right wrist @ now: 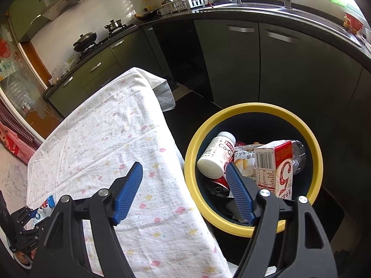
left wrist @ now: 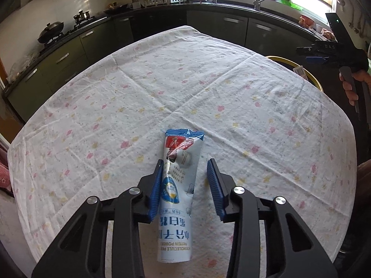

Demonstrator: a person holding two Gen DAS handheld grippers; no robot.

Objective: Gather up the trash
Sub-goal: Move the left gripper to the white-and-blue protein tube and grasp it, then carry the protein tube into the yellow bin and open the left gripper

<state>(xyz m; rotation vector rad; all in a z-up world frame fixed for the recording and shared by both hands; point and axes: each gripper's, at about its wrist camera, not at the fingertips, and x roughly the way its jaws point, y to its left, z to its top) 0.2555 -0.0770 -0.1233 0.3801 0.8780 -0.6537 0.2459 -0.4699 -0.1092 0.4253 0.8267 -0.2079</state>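
Observation:
A white and blue protein powder pouch (left wrist: 178, 185) lies flat on the flowered tablecloth (left wrist: 162, 88). My left gripper (left wrist: 185, 166) is open and straddles the pouch; its left pad touches the pouch's edge, the right pad stands apart. The pouch also shows small in the right wrist view (right wrist: 45, 208). My right gripper (right wrist: 183, 169) is open and empty, above the table's right edge and the rim of a yellow-rimmed bin (right wrist: 310, 139). The bin holds a white bottle (right wrist: 215, 155), a red and white carton (right wrist: 276, 164), a can and wrappers.
The bin (left wrist: 299, 68) stands on the floor past the table's right side. Dark kitchen cabinets (right wrist: 255, 64) and a counter with a sink, dish rack and stove run behind the table. The other hand-held gripper (left wrist: 334, 51) shows at the right in the left wrist view.

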